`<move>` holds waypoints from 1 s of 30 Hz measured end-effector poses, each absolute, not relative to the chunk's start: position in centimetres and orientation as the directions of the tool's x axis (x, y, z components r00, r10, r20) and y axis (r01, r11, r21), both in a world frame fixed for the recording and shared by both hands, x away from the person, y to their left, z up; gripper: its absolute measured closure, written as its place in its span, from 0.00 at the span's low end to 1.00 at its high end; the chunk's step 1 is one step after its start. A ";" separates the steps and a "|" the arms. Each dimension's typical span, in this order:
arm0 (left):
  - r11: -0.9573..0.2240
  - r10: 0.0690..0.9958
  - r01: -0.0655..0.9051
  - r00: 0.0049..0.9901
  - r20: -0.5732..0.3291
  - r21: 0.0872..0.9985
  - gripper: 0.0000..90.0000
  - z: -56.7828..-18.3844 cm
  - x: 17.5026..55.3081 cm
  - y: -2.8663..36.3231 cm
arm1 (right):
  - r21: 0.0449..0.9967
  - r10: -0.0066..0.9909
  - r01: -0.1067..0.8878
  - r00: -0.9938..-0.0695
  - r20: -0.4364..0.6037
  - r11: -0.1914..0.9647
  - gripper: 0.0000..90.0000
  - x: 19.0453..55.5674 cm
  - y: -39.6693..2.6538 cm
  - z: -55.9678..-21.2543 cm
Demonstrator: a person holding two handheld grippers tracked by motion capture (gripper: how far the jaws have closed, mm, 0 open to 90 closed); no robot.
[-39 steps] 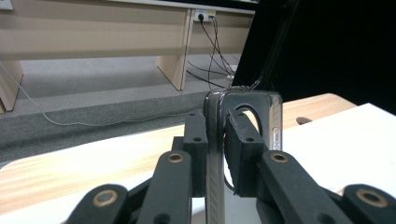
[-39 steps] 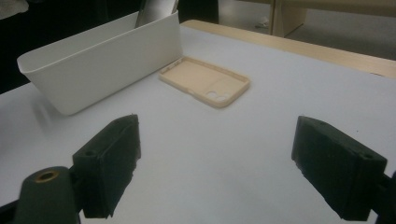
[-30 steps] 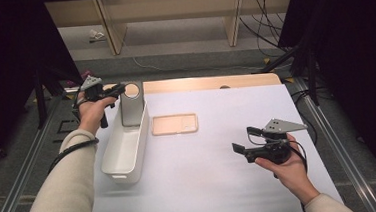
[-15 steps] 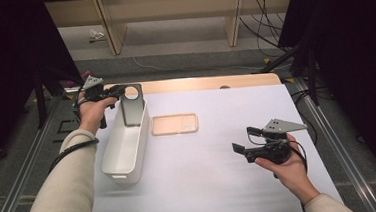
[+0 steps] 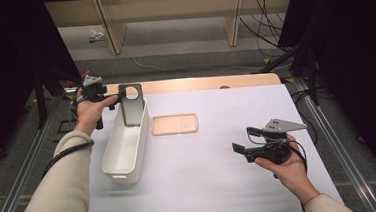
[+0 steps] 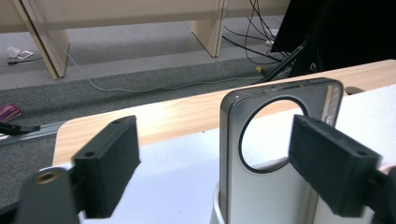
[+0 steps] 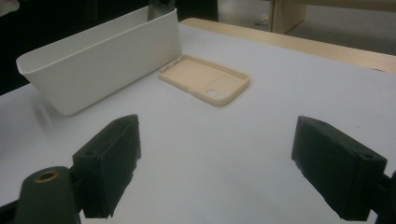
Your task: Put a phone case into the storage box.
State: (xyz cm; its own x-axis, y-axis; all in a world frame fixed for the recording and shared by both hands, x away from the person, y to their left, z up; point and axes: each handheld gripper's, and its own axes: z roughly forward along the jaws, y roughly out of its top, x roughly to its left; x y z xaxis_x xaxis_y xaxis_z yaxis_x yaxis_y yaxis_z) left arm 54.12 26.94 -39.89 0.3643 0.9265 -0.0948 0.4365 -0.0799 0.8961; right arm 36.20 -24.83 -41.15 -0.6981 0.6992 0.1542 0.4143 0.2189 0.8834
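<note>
A grey phone case (image 5: 132,110) with a round camera hole stands upright at the far end of a white bin (image 5: 125,153). My left gripper (image 5: 116,97) is open just left of the case's top. In the left gripper view the grey case (image 6: 275,191) rises between the spread jaws of my left gripper (image 6: 219,163), close to the right jaw. A beige phone case (image 5: 174,123) lies flat on the white table, right of the bin. My right gripper (image 5: 242,140) is open and empty at the right. Ahead of my right gripper (image 7: 229,168) lie the beige case (image 7: 205,79) and the bin (image 7: 102,60).
A wooden strip (image 5: 199,83) borders the table's far edge, with grey floor, cables and wooden legs beyond. Metal rails (image 5: 322,121) run along both sides of the table. White table surface (image 5: 206,180) lies between the bin and the right hand.
The grey case has shifted slightly at the bin's far end. Both hands stay almost where they were.
</note>
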 end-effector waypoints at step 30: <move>-0.129 0.876 0.396 0.475 -0.082 0.909 0.14 -38.4 41.6 24.0 | 0.881 0.705 0.420 -0.692 0.155 0.219 0.18 36.4 -24.6 -41.2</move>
State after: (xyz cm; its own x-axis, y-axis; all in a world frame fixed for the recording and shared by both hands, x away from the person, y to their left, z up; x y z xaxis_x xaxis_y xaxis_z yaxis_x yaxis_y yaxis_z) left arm 41.63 23.96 -38.40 0.4752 0.8760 -0.0820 0.3956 -0.1295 0.9093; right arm 36.39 -24.59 -41.18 -0.6917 0.7053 0.1550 0.4204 0.2187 0.8806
